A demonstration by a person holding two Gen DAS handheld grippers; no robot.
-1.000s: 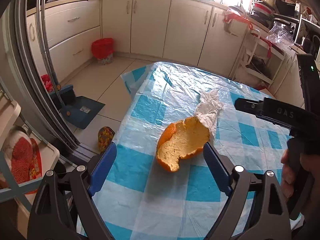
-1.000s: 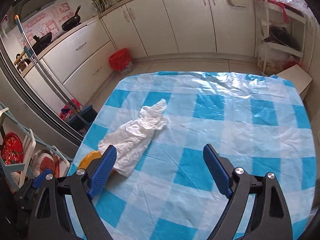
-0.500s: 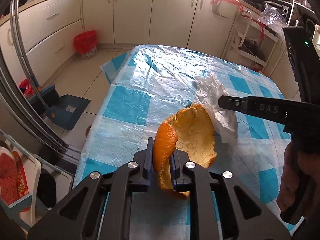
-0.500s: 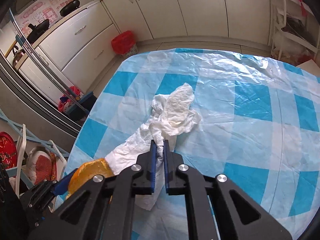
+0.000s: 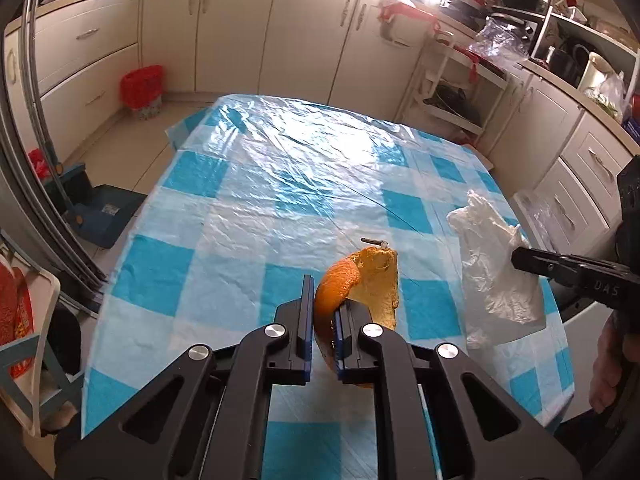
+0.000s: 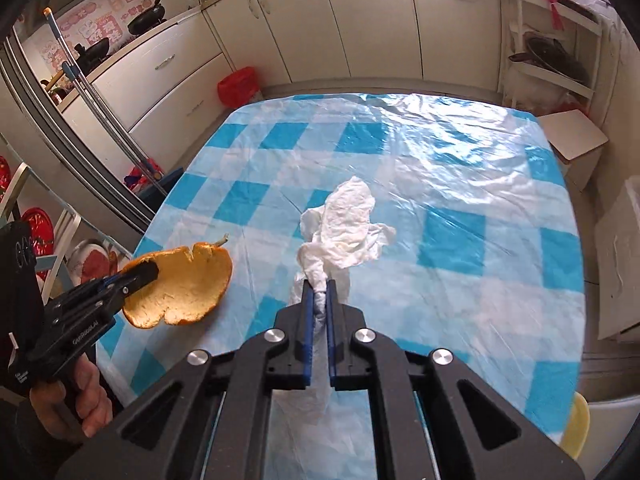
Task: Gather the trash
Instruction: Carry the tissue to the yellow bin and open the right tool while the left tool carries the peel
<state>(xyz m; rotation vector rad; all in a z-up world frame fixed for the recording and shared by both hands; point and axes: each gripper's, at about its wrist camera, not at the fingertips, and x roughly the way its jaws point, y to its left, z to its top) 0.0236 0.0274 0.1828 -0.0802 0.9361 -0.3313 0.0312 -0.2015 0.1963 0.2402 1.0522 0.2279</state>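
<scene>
Both pieces of trash, which a second ago lay side by side on the blue-and-white checked worktop (image 5: pixel 248 208) between wide-open jaws, now hang clear of it, each in its own grip. On the left hand-held gripper (image 5: pixel 323 312) the jaws have just been closing and are clamped on the orange peel (image 5: pixel 360 284), pinching its lower edge between the blue pads; the peel stands up from the tips with its orange skin to the left and its pale pith to the right, a small stalk sticking out at the top. In the right wrist view the same peel (image 6: pixel 184 284) shows as a broad shallow cup held at its left rim, above the near left part of the worktop (image 6: pixel 460 184).

On the right hand-held gripper (image 6: pixel 319 304), clamped on the crumpled white tissue (image 6: pixel 348 224), the jaws sit almost together with a twisted neck of paper squeezed between the pads. Most of the tissue flares out beyond the tips, and a further fold trails back below the jaws. From the left wrist view the tissue (image 5: pixel 496 272) hangs at the right side of the worktop, apart from the peel, with the black finger of the right hand-held gripper (image 5: pixel 520 258) reaching in from the right edge.

A red bin (image 5: pixel 142 86) stands on the floor by the far cabinets, and a blue dustpan (image 5: pixel 102 212) lies on the floor to the left.
</scene>
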